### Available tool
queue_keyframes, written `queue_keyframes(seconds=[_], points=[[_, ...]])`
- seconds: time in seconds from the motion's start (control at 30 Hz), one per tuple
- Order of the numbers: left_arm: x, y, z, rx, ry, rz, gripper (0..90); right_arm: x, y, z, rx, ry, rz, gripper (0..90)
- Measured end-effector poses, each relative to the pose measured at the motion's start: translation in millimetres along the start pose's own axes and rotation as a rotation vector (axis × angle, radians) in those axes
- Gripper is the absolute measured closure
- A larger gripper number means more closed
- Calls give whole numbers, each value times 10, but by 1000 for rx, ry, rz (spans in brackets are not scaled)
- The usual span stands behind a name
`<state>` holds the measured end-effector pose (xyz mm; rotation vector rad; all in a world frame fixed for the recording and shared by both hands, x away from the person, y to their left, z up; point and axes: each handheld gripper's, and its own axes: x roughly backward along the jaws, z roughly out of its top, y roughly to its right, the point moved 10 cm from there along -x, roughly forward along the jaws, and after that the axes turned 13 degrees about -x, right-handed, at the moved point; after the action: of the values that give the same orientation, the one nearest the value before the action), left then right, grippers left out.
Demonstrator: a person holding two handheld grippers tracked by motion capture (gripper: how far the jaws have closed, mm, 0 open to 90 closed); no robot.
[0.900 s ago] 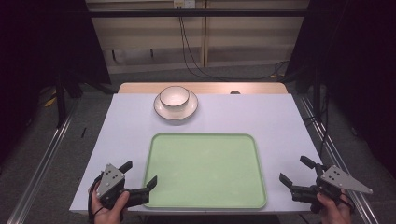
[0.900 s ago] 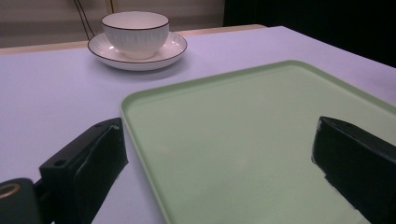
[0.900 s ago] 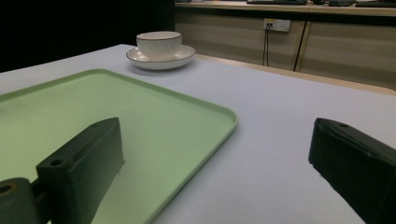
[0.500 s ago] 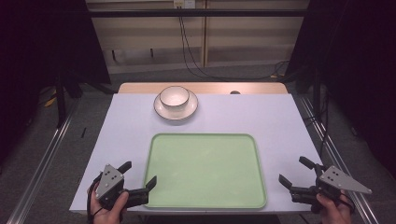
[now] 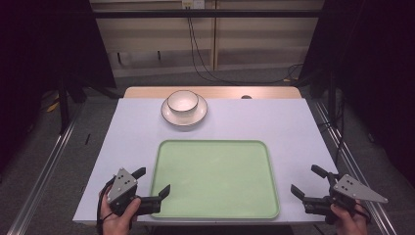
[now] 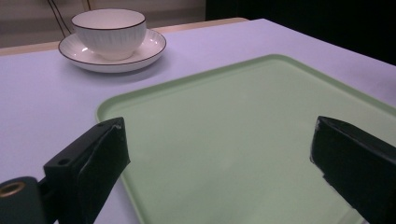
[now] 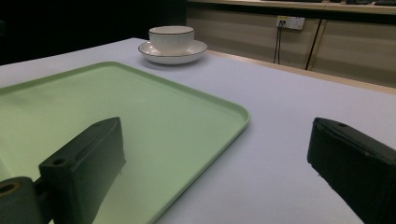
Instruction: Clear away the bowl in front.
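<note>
At the table's near edge, a person is holding the left gripper (image 5: 154,181) and right gripper (image 5: 307,180) either side of the green tray (image 5: 215,178), both with jaws spread wide and nothing between them. Farther back, the white bowl (image 5: 183,102) is sitting on its saucer (image 5: 169,115), well apart from both grippers and just beyond the tray's far edge

Lab test bench, dark curtains (image 5: 44,44), wall sockets (image 5: 192,4)
</note>
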<state>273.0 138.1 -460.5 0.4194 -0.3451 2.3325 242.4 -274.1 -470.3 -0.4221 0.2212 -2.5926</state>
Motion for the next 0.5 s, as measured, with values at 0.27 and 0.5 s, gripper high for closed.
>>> queue_keyframes(seconds=[0.27, 0.5], points=[[-193, -158, 188, 12, 43, 17, 57, -6, 12, -13, 1, -7, 0, 37], [-270, -214, 231, 10, 36, 0, 59, 2, 8, -6, -4, -1, 4, 37]])
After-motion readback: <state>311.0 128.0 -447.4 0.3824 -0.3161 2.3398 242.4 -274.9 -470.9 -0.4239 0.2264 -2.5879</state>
